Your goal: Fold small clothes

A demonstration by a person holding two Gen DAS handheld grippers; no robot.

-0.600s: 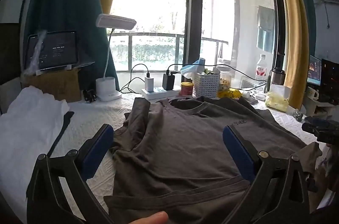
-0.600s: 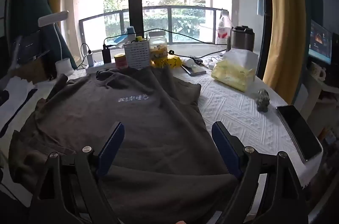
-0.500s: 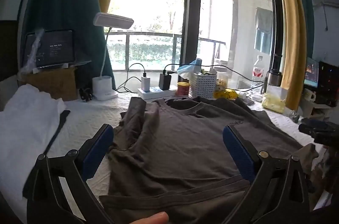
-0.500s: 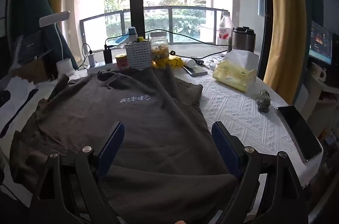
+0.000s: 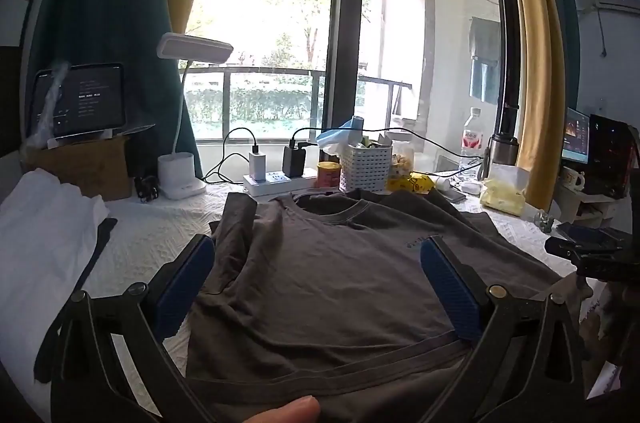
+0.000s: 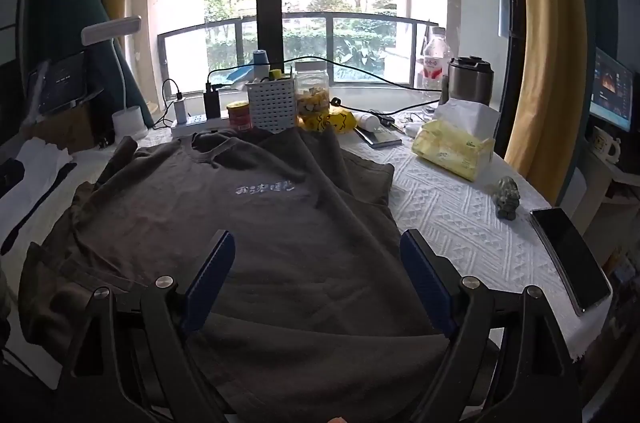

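A dark grey T-shirt [image 6: 256,223] lies spread face up on a white textured tablecloth [image 6: 460,223], collar at the far side, hem at the near edge. The left gripper [image 5: 318,275] and right gripper [image 6: 316,275] hang above its near half, jaws wide apart, holding nothing. Bare cloth lies right of the shirt, up to a phone [image 6: 570,257] near the right edge. A folded white garment [image 5: 44,223] sits left. A white basket [image 6: 272,107] and tissue pack [image 6: 454,151] line the far side by the window.

A worktop [image 6: 448,223] with a white textured cloth carries a grey T-shirt [image 6: 240,223] spread flat, white clothes [image 5: 44,223] at the left, a tissue pack [image 6: 452,147], a phone [image 6: 568,255], a basket [image 6: 272,107] and a lamp [image 5: 180,175].
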